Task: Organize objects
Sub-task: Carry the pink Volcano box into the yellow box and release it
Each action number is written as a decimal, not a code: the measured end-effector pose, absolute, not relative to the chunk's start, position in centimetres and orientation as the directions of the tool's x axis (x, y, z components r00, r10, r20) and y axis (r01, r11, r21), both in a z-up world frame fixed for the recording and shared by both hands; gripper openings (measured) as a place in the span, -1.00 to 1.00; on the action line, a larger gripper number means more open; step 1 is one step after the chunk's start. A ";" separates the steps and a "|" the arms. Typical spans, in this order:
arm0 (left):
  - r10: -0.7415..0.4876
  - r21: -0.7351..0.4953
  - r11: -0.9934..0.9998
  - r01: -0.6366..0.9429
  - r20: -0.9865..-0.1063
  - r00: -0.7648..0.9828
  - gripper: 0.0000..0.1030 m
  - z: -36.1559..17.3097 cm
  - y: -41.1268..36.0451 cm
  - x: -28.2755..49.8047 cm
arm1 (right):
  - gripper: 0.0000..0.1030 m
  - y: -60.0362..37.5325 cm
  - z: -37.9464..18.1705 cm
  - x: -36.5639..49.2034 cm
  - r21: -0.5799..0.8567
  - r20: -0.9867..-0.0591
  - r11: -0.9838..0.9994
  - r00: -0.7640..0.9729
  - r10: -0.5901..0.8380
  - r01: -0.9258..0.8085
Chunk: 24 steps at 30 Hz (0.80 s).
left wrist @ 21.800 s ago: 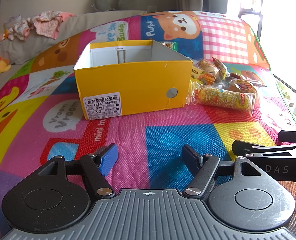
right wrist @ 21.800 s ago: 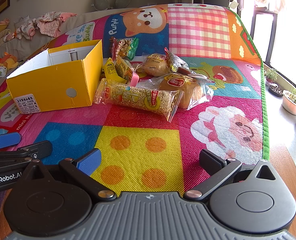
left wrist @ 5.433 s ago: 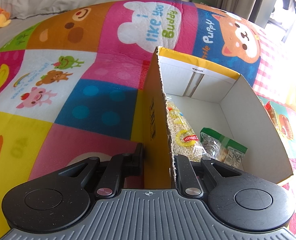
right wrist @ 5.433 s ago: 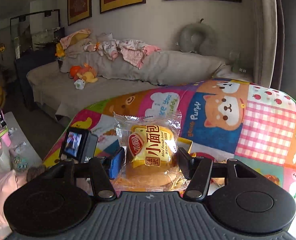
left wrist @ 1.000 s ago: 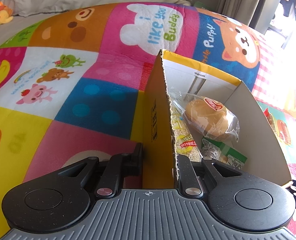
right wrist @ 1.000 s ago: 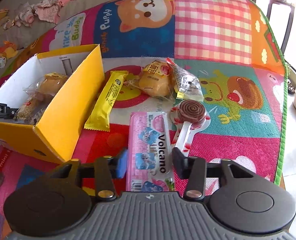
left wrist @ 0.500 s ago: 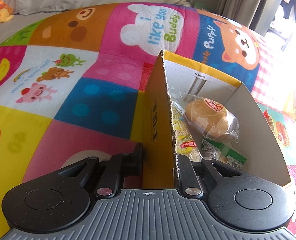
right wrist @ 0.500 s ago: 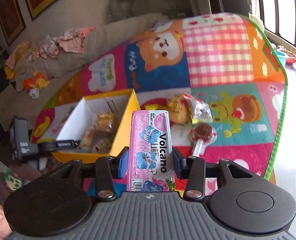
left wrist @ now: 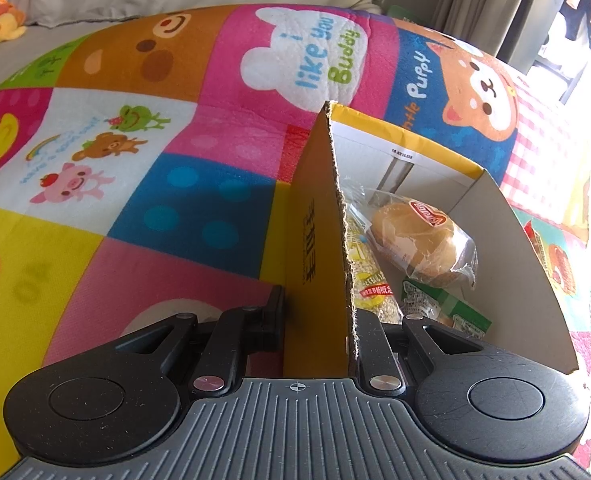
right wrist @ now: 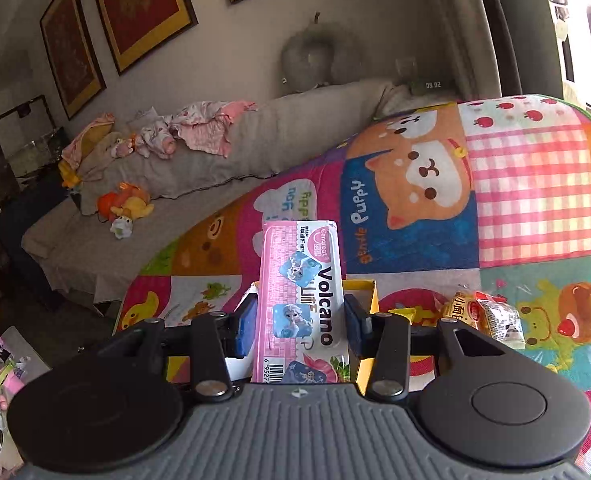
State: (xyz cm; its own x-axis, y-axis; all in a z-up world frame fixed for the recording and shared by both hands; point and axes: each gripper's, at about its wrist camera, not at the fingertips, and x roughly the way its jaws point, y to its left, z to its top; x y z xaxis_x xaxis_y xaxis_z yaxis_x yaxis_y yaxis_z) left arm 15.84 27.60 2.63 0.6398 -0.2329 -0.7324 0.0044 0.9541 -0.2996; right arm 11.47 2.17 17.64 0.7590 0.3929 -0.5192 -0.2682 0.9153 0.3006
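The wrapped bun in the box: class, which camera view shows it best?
The left wrist view: the wrapped bun lies unobstructed inside the yellow box. In the right wrist view the pink Volcano pack hides the box's inside.

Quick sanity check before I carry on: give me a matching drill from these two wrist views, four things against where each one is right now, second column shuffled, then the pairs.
Things:
1. pink Volcano pack
2. wrapped bun
3. yellow box wall
4. small bread packet

Places:
A. lying on the play mat, outside the box
B. clamped in the left gripper
C. inside the box, on top of other snacks
D. held in the right gripper, off the mat

Pairs: 1-D, 2-C, 3-B, 4-A
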 end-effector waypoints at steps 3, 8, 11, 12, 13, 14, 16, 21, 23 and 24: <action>-0.237 -0.304 0.953 0.006 -0.731 0.640 -0.66 2.6 27.7 15.8 | -0.16 2.9 16.3 13.0 0.317 -0.556 0.919 0.740 0.380 -0.234; -0.238 -0.305 0.952 0.005 -0.731 0.640 -0.66 2.6 27.7 15.8 | -0.16 3.3 14.5 14.5 0.345 -0.587 0.917 0.716 0.378 -0.200; -0.237 -0.306 0.952 0.004 -0.731 0.640 -0.66 2.6 27.7 15.8 | -0.15 3.8 13.8 15.1 0.331 -0.594 0.924 0.719 0.360 -0.189; -0.237 -0.306 0.952 0.004 -0.731 0.640 -0.66 2.6 27.7 15.8 | -0.15 3.9 13.7 15.3 0.327 -0.594 0.926 0.722 0.356 -0.188; -0.237 -0.306 0.952 0.004 -0.731 0.640 -0.66 2.6 27.7 15.8 | -0.15 3.9 13.5 15.4 0.323 -0.593 0.928 0.725 0.352 -0.186; -0.238 -0.306 0.952 0.004 -0.730 0.641 -0.66 2.6 27.7 15.8 | -0.16 4.0 13.3 15.7 0.317 -0.595 0.931 0.727 0.344 -0.182; -0.238 -0.306 0.952 0.005 -0.730 0.641 -0.66 2.6 27.7 15.8 | -0.15 4.0 13.0 16.0 0.313 -0.599 0.934 0.728 0.334 -0.171; -0.238 -0.307 0.952 0.004 -0.730 0.641 -0.66 2.6 27.7 15.8 | -0.15 4.3 12.2 16.8 0.322 -0.600 0.932 0.726 0.335 -0.164; -0.239 -0.308 0.951 0.005 -0.729 0.641 -0.65 2.6 27.7 15.8 | -0.12 4.3 12.0 16.9 0.333 -0.597 0.929 0.727 0.339 -0.160; -0.240 -0.309 0.951 0.005 -0.728 0.642 -0.65 2.6 27.7 15.8 | -0.10 4.3 12.0 16.9 0.336 -0.596 0.928 0.726 0.343 -0.162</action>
State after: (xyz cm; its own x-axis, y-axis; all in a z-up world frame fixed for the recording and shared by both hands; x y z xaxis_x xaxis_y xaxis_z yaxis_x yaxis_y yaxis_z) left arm 15.79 27.67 2.62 0.6418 -0.2402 -0.7283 0.0047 0.9509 -0.3095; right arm 16.93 4.26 11.95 0.7261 0.3425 -0.5962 -0.1621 0.9279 0.3357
